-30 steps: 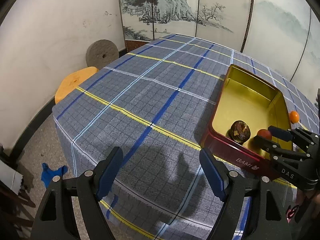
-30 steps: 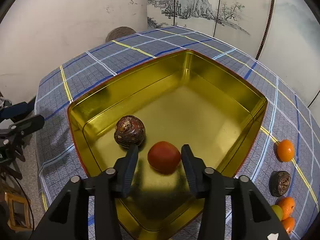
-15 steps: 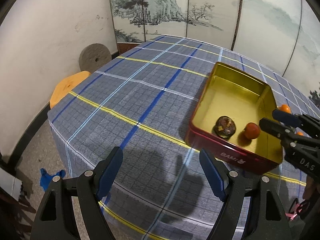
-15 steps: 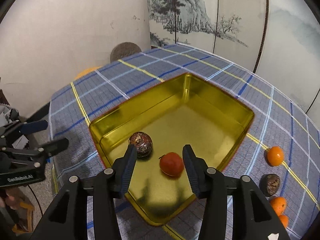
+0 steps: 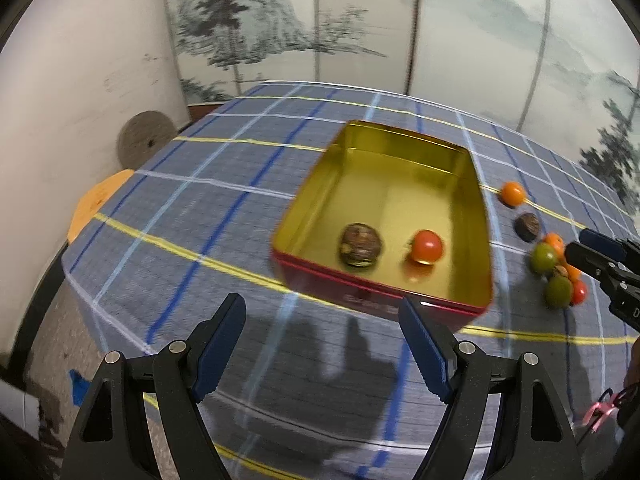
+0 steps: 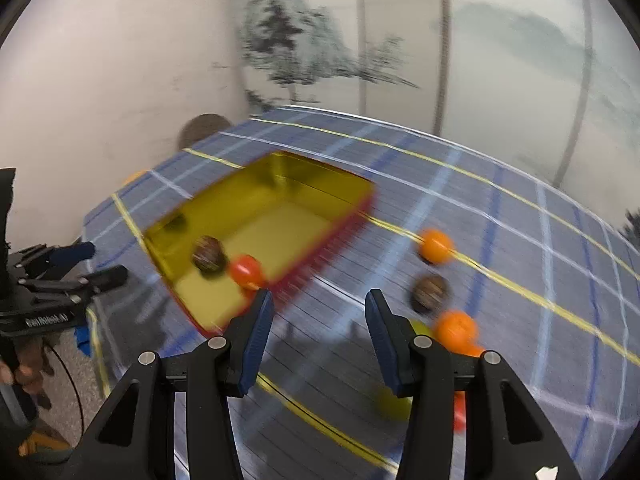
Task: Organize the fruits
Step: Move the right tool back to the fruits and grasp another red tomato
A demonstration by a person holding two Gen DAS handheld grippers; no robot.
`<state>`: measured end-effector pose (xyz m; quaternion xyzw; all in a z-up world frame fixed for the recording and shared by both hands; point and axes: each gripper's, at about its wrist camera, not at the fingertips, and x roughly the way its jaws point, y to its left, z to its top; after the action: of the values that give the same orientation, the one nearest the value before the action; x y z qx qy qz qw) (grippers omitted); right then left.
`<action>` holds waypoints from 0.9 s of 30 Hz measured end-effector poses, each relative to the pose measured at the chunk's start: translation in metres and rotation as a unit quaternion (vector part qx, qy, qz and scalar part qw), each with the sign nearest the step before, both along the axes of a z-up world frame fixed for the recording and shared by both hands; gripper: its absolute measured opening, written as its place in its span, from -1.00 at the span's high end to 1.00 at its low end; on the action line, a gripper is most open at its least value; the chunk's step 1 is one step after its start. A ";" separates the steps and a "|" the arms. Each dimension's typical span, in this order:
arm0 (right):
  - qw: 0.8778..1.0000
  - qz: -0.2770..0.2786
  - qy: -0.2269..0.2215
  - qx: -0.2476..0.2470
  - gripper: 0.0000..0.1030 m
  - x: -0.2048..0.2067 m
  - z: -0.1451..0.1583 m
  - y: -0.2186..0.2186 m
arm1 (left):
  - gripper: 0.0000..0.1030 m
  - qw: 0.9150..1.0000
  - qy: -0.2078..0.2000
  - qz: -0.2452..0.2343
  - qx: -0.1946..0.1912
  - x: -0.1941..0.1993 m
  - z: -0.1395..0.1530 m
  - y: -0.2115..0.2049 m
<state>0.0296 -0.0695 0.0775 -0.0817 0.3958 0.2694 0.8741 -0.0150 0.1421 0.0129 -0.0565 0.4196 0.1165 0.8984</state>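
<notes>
Left wrist view: left gripper (image 5: pixel 322 338) has jaws spread wide, nothing between them, hovering over the plaid tablecloth (image 5: pixel 192 208). Just ahead and slightly right sits the tin box (image 5: pixel 478 216), red outside, gold inside. Two fruits lie in its near end: a dark brown one (image 5: pixel 360 245) on the left, a red tomato (image 5: pixel 427 246) beside it, apart, not touching. Right of the box, on the cloth, is a loose cluster: two green fruits (image 5: pixel 543 257), small orange and red ones touching them, too small to count. Further out are a second dark fruit (image 5: pixel 527 225) and then a lone orange (image 5: pixel 513 194). Right gripper (image 5: pixel 594 250) pokes in at the far right edge, just beside the cluster.

Right wrist view, heavy motion blur: right gripper (image 6: pixel 318 320) is also wide, empty, over bare cloth between box and loose fruit. Tin box (image 6: pixel 340 200) sits ahead-left with the brown fruit (image 6: pixel 207 258) and tomato (image 6: pixel 246 271) in its near corner. Ahead-right, near to far: an orange (image 6: pixel 456 330) by the right finger, dark fruit (image 6: pixel 429 294), another orange (image 6: pixel 435 246). A green fruit is partly hidden behind the right finger. Left gripper (image 6: pixel 94 264) shows at the left edge, jaws apart.

Beyond the table are a plain wall and a painted folding screen (image 5: pixel 360 24).
</notes>
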 end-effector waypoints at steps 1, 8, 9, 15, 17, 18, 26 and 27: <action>1.000 -0.009 0.001 -0.003 0.12 -0.001 -0.002 -0.010 | -0.54 1.000 0.000 -0.006 0.000 0.001 0.000 -0.004; 0.996 -0.080 0.026 -0.030 0.12 -0.009 -0.023 -0.081 | -0.54 0.998 0.001 -0.056 0.001 0.006 -0.003 -0.039; 0.995 -0.085 0.031 -0.033 0.12 -0.011 -0.027 -0.086 | -0.54 0.998 0.001 -0.063 0.001 0.007 -0.003 -0.043; 0.993 -0.098 0.051 -0.036 0.12 -0.012 -0.050 -0.098 | -0.54 0.996 0.007 -0.093 0.004 0.013 -0.008 -0.066; 0.993 -0.098 0.057 -0.034 0.12 -0.010 -0.056 -0.097 | -0.54 0.995 0.011 -0.101 0.004 0.015 -0.009 -0.072; 0.993 -0.098 0.059 -0.032 0.12 -0.010 -0.058 -0.097 | -0.54 0.995 0.012 -0.104 0.003 0.016 -0.010 -0.075; 0.992 -0.099 0.066 -0.028 0.19 0.003 -0.068 -0.090 | -0.54 0.992 0.020 -0.127 0.004 0.023 -0.016 -0.096; 0.992 -0.100 0.066 -0.030 0.23 0.005 -0.070 -0.089 | -0.54 0.991 0.022 -0.130 0.003 0.025 -0.017 -0.099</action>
<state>0.0344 -0.1583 0.0078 -0.0499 0.4671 0.1735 0.8656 0.0095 0.0434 -0.0041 0.0038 0.4423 0.0017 0.8969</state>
